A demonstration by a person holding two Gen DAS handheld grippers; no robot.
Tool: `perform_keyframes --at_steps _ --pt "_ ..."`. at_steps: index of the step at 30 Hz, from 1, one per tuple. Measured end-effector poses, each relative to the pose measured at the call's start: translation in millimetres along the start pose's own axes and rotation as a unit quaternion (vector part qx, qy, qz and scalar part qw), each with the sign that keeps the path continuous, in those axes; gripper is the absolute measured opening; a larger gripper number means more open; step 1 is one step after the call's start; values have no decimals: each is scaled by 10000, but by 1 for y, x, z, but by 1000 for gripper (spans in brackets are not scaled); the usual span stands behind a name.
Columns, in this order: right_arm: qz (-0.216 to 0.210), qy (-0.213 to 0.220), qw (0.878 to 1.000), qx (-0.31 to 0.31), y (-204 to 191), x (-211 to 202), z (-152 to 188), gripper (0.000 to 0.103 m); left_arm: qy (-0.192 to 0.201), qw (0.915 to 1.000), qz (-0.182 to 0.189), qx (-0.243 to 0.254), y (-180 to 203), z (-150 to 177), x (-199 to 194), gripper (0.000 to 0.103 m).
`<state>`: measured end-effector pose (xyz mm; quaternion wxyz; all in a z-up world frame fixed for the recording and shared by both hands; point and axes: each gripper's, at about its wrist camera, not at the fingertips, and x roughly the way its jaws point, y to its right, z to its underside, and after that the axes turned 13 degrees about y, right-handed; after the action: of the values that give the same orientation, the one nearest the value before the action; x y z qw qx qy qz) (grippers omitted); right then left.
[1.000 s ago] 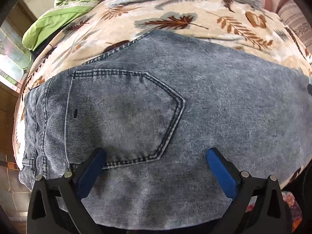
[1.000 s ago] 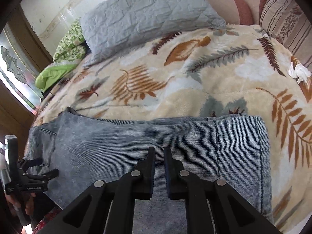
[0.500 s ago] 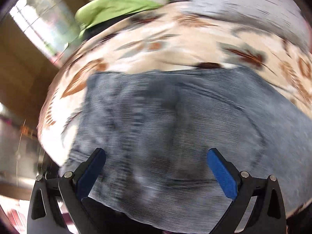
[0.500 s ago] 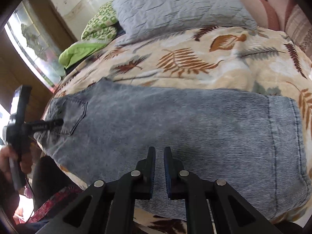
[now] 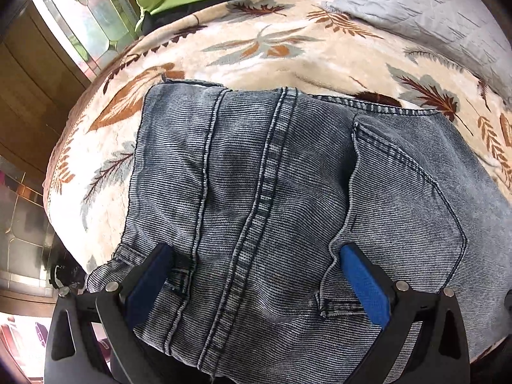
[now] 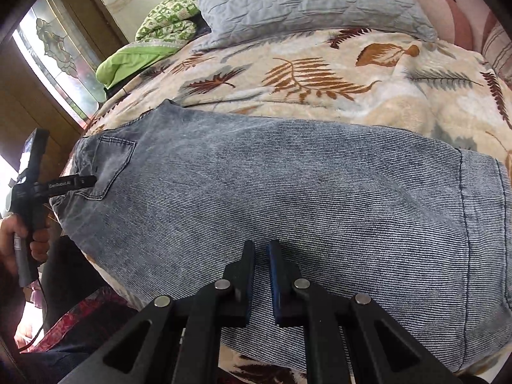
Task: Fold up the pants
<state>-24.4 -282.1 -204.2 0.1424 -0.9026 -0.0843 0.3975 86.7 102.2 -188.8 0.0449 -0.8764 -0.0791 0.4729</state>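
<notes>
Showing one pants [image 6: 288,192], two grippers, one pillow [image 6: 304,0].

Grey-blue denim pants [image 6: 288,185], flat on leaf-print blanket [image 6: 320,76]

Both tools are matte black plastic frames with triangular cutouts and round silver screw heads at the joints. The left tool [image 5: 256,275] has bright blue pads [image 5: 364,284] lining the inside of its fingers. The right tool [image 6: 262,275] has a blue pad too. Seen from the right camera, the left one carries small white lettering on its arm, and a hand [image 6: 19,236] grips its dark handle.
</notes>
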Motion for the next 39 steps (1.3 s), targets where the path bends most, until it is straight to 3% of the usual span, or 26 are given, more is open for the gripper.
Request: perform_keyframes --at_steps 3,6,9,13,16,19,28,35,39 --pt "-50 -59 9999 127 3 -2 -1 11 105 9994 -260 186 8 -2 -8 103" --pt "-64 -36 9998 188 4 -7 -2 11 537 9968 -424 401 23 -6 -32 103" --pt "-34 184 9998 108 3 -15 -5 11 1062 9911 -247 761 51 -13 -63 103" --pt "-130 298 9994 149 3 -19 -9 11 1298 9840 334 1176 90 -13 -89 103" --pt "-2 249 9996 102 3 -17 -8 11 1157 9796 785 1444 121 -5 -93 103" --pt "144 199 9997 83 7 -16 -7 11 930 9772 999 1627 147 6 -87 103" --pt "153 -45 9998 153 17 -7 -3 11 65 9750 974 1998 180 50 -47 103" --pt "73 -34 9996 288 20 -7 -5 11 124 9751 1038 1956 177 48 -51 103" --pt "113 239 9994 208 16 -16 -9 11 331 9758 1090 1869 175 40 -62 103"
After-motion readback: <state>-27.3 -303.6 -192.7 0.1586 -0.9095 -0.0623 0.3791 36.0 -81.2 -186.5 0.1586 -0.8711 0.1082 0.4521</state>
